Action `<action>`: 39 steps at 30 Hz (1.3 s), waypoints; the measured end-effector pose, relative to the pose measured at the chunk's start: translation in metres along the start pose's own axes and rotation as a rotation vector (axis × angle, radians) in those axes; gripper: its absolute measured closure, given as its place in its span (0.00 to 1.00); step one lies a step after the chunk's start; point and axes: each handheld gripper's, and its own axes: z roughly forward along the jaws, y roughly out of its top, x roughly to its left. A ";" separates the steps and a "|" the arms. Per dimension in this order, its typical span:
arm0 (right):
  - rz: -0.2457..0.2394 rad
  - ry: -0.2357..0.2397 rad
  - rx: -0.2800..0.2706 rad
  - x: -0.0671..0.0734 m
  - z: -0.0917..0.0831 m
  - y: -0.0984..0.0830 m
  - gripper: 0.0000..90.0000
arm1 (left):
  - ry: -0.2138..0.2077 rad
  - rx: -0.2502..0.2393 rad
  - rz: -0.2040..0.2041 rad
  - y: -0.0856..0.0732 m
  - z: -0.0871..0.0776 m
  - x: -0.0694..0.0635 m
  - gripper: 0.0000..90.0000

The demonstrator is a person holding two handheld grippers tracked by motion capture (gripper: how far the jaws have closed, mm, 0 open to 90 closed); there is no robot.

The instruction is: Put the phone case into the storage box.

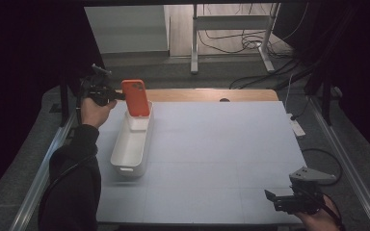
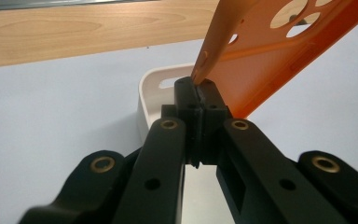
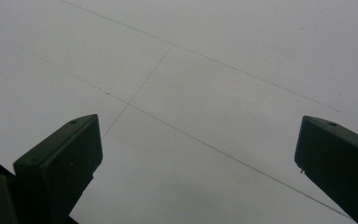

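An orange phone case (image 1: 136,97) with camera cut-outs is held upright above the far end of a long white bin (image 1: 130,144). My left gripper (image 1: 117,95) is shut on the case's edge; in the left gripper view the jaws pinch the orange case (image 2: 279,51) over the bin's rim (image 2: 145,88). My right gripper (image 1: 271,198) is open near the table's front right corner, over the bare white table top (image 3: 205,84), with nothing between its fingers.
The white table cover (image 1: 221,149) ends at a wooden strip (image 1: 207,95) at the back. A white power strip (image 1: 297,127) lies off the right edge. Metal rails run along both sides, and a desk frame (image 1: 231,29) stands beyond.
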 end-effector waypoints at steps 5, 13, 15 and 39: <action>-0.003 0.000 0.002 0.000 0.000 0.000 0.00 | 0.001 0.007 -0.014 -0.002 0.008 0.003 0.99; -0.003 0.001 0.001 0.000 0.000 0.000 0.00 | 0.008 0.017 -0.014 -0.004 0.016 0.005 0.99; -0.003 0.001 0.001 0.000 0.000 0.000 0.00 | 0.008 0.021 -0.019 -0.005 0.019 0.005 0.99; -0.004 0.004 -0.002 0.001 0.000 0.000 0.00 | 0.022 0.056 -0.034 -0.011 0.042 0.009 0.99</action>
